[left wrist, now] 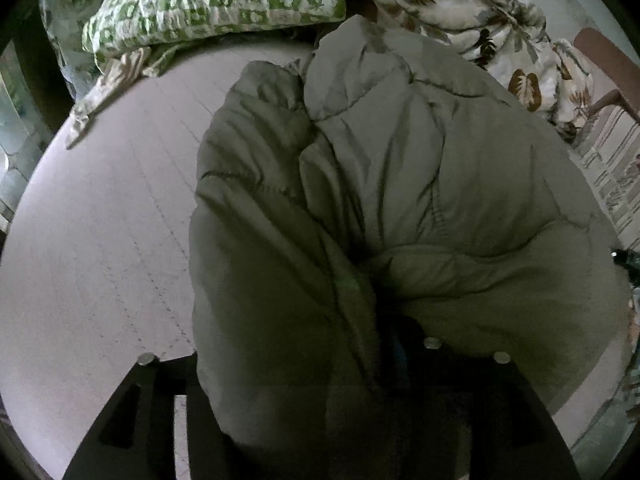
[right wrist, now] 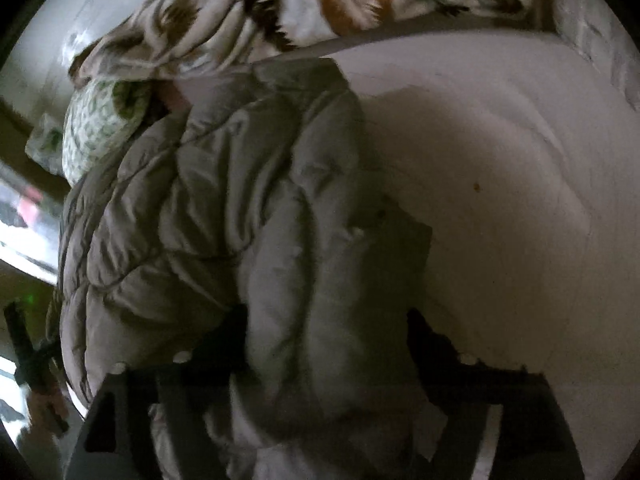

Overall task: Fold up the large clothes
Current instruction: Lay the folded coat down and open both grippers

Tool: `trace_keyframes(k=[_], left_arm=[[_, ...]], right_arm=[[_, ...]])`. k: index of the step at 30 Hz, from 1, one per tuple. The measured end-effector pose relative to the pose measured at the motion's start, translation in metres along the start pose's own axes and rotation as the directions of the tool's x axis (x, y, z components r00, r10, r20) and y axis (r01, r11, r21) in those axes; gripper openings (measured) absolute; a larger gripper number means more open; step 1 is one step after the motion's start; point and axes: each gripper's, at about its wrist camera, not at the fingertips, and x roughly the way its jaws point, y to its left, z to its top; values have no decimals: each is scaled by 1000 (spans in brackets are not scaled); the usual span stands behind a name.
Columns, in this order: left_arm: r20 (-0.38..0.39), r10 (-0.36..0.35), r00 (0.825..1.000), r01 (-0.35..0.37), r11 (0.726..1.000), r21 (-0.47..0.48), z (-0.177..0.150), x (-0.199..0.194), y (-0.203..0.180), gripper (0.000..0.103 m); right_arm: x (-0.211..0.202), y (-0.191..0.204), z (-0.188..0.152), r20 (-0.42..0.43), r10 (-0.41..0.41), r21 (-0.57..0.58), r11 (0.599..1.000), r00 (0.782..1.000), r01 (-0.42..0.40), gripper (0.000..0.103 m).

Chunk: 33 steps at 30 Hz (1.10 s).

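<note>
From the left wrist, a grey padded jacket [left wrist: 400, 184] was heaped on the bed [left wrist: 100, 240] between the left gripper's [left wrist: 324, 364] parted jaws, hiding its fingertips; a green pillow [left wrist: 216, 0] lay beyond. From the right wrist, the jacket [right wrist: 224, 220] filled the right gripper's [right wrist: 324, 360] spread jaws; contact could not be told.

No readable text, labels, brands, numbers or signs in either wrist view. Only prints, no lettering: the pillow [left wrist: 216, 0] has a green-and-white block pattern with flower shapes, and the quilt [left wrist: 492, 36] beside it has brown leaf motifs. The padded jacket [left wrist: 400, 184] lying in front of the pillow shows plain stitched fabric with no tag or logo visible; the right wrist view is too blurred to tell fine marks.
</note>
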Motion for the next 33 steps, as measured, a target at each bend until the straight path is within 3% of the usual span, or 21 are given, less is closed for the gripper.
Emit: trace_keyframes(k=[3,9,13,16,19,22,25,30,33], left_arm=[[15,10,1000,-10,1000,-20,0,-7,-2,65],[33,-45,998,48,993,-107,0,-32,13,65],[94,-9,995,18,995,-94,-7,-58,16,67],[164,52,985,-41,997,-71,-15,-81,14,70],[219,44,975,-33,998,-50,-23,-101,7,73],[191,36,981,-43,999,34,-31,-91,-14,77],[120,119,986,-131,986,102,-40,-59,-29,78],[102,128,987,-133,990,40,-49,-33,-13,95],[101,113,988,-114,994,-3,-49,-36,-6,96]], right_arm=[[-2,-4,-2,11,-1,27,1000,1000,1,86],[-38,8,-7,98,-55,-12,998,994,57,86],[-77,24,-16,177,-75,-69,994,981,88,86],[-92,41,-31,175,-61,-154,984,983,88,86],[-90,52,-49,113,-55,-217,973,992,78,86],[-76,61,-59,74,-53,-236,969,996,69,86],[-59,62,-62,73,-105,-252,960,992,121,87],[-30,44,-67,46,-172,-249,952,984,178,103],[-23,36,-67,53,-151,-201,967,987,159,103]])
